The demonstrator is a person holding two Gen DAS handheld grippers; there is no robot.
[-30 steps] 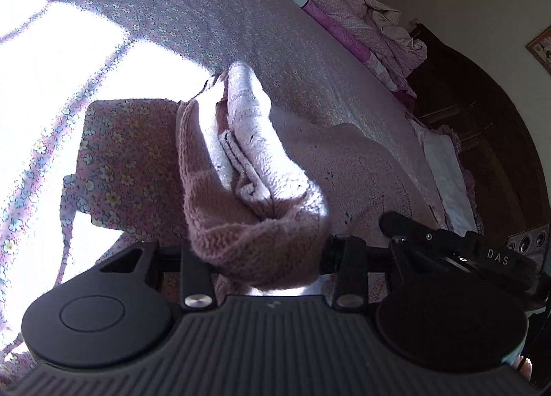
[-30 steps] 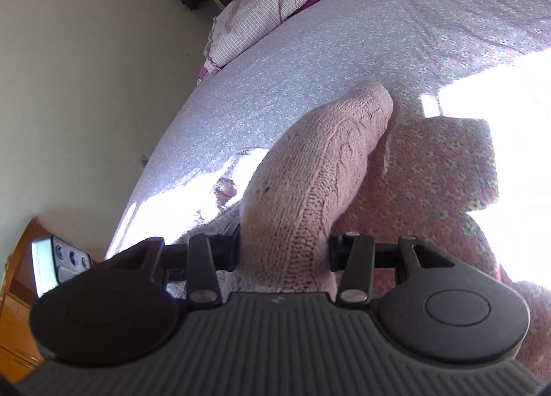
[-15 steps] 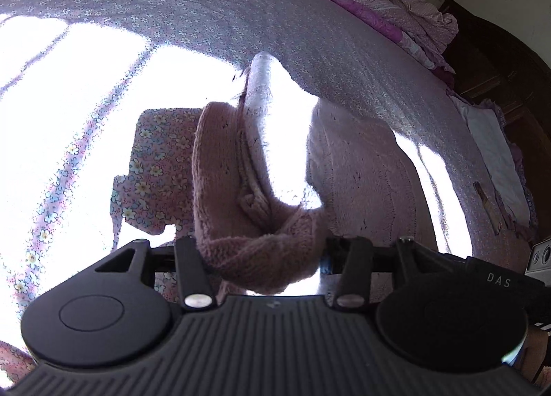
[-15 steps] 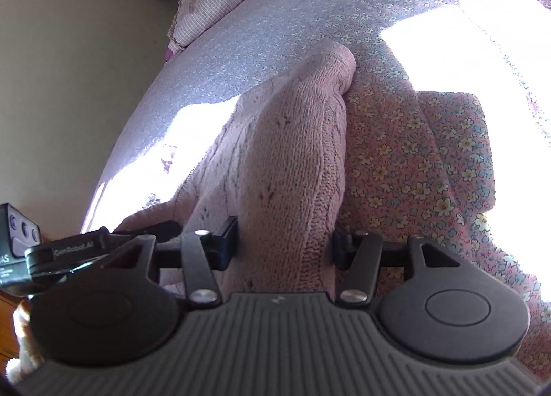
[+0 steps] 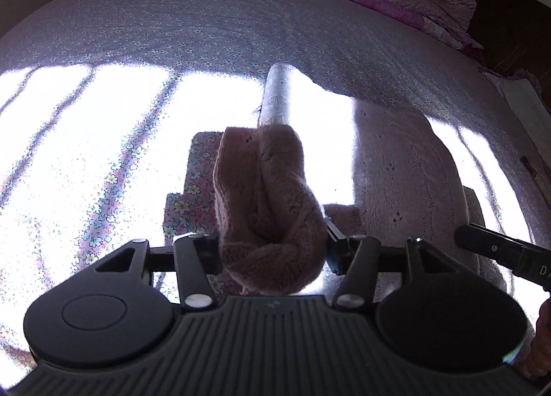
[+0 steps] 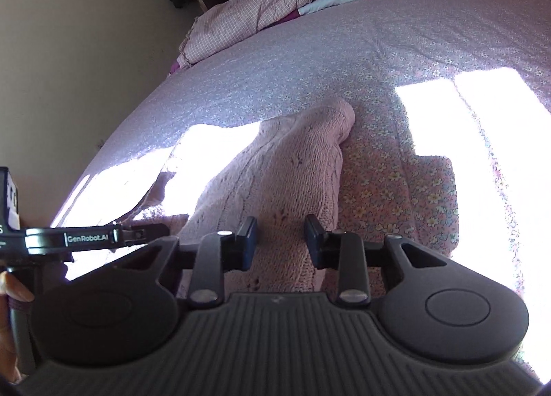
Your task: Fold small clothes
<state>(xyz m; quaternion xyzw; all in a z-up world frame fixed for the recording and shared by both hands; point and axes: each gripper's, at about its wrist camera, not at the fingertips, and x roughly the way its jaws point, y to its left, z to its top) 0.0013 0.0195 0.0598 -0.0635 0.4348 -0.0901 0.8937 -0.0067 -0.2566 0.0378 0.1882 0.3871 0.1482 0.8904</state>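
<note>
Knitwear fills the middle of both views: a pink knitted sweater (image 5: 265,203) lies on the bed, and each gripper has a fold of it bunched between its fingers. In the left wrist view the left gripper (image 5: 272,251) is clamped on a thick wad of the knit at lower centre, the wool bulging up and over the finger line; a narrow strip of the same garment runs up from the wad toward the centre of the frame, washed pale by sun. The rest of the sweater spreads flat at centre right, partly in shadow.

In the right wrist view the right gripper (image 6: 281,244) is closed on another fold at lower centre, its two black fingers (image 6: 248,241) pressing the knit from both sides. From there the sweater (image 6: 286,168) rises as a rounded ridge toward the middle of the frame.

Just right of that ridge, and touching it, lies a pink floral garment (image 6: 406,196), flat on the bed; in the left wrist view it peeks out left of the wad.

All of this rests on a lilac flowered bedsheet (image 5: 206,27) crossed by bright sun patches. A checked quilt (image 6: 282,0) is heaped along the top of the frame. The other gripper's black body shows at the lower left edge of the right wrist view.
</note>
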